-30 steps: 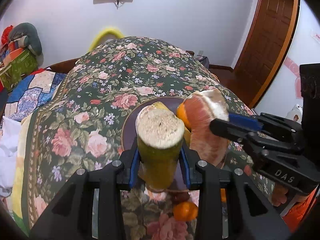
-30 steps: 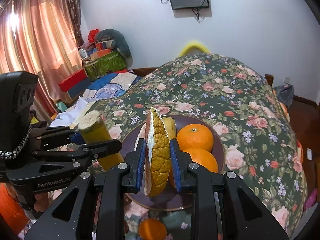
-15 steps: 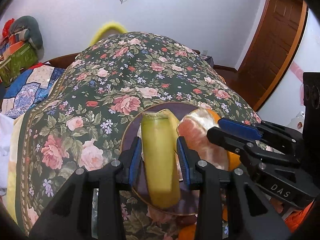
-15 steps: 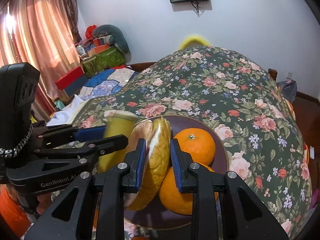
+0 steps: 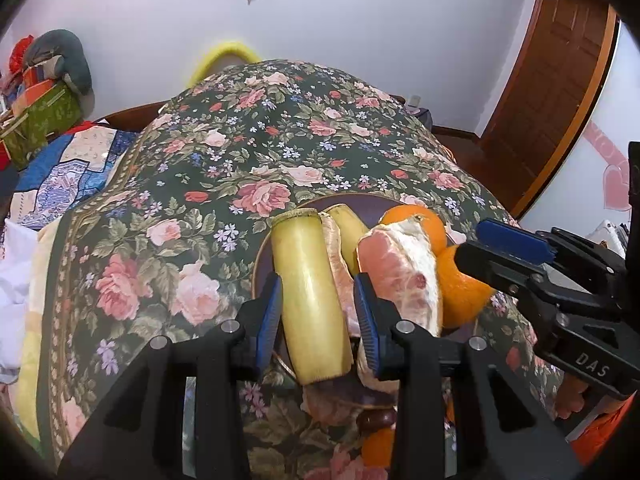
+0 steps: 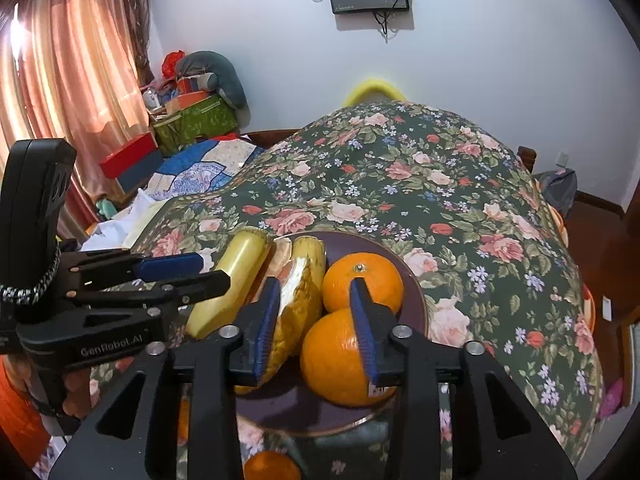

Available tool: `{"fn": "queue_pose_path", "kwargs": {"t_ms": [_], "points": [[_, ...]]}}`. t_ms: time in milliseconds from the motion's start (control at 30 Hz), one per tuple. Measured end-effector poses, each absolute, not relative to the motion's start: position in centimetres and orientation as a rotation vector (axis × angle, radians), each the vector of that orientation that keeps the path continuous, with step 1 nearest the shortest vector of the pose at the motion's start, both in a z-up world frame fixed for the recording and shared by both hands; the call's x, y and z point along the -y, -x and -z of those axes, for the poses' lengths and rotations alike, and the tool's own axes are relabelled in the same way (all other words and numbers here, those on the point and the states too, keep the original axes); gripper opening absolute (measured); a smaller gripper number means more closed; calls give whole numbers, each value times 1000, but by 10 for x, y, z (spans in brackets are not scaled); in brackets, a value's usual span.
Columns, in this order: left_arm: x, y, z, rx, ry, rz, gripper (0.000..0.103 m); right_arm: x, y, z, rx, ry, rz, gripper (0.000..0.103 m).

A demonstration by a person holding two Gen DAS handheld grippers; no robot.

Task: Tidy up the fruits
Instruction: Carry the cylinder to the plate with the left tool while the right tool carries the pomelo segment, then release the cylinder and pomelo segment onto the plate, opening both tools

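A dark purple plate [image 6: 416, 292] on the floral tablecloth holds two oranges [image 6: 362, 280], a banana and peeled pomelo pieces. My left gripper [image 5: 316, 312] has its jaws spread wide beside a yellow-green banana piece [image 5: 310, 296] that lies on the plate's left side; it also shows in the right wrist view [image 6: 228, 288]. My right gripper [image 6: 316, 320] is open over the plate, with a pomelo wedge [image 6: 294, 312] leaning against its left finger and the near orange [image 6: 340, 360] by its right finger. The wedge's pink flesh [image 5: 400, 276] shows in the left wrist view.
A loose orange [image 6: 272, 466] and a dark fruit [image 5: 374, 418] lie on the cloth in front of the plate. The floral tablecloth [image 5: 248, 152] stretches behind the plate. A bed with boxes [image 6: 192, 120] is at left, a wooden door [image 5: 552, 92] at right.
Both grippers came down to the plate and opened. The banana piece and the pomelo wedge, held aloft before, now rest on the plate between the spread fingers.
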State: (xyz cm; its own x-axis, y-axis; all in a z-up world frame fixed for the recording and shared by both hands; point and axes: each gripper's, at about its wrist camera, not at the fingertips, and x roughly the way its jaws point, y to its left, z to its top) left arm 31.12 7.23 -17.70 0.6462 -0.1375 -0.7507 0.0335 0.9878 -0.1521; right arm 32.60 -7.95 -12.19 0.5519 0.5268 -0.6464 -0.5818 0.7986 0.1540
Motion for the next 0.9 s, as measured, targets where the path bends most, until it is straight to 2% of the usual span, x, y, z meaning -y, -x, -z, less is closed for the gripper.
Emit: {"fn": "queue_pose_path", "kwargs": {"t_ms": [300, 433, 500, 567, 700, 833, 900], "points": [[-70, -265, 141, -796, 118, 79, 41, 99, -289, 100, -691, 89, -628, 49], [-68, -242, 125, -760, 121, 63, 53, 106, -274, 93, -672, 95, -613, 54], [-67, -231, 119, -747, 119, 57, 59, 109, -265, 91, -660, 100, -600, 61], [-65, -223, 116, -741, 119, 53, 66, 112, -256, 89, -648, 105, -588, 64], [-58, -206, 115, -748, 101, 56, 68, 117, -245, 92, -654, 112, -581, 66], [-51, -196, 122, -763, 83, 51, 77, 121, -238, 100, -680, 118, -577, 66], [-48, -194, 129, -783, 81, 55, 78, 123, -234, 105, -694, 121, -577, 66]]}}
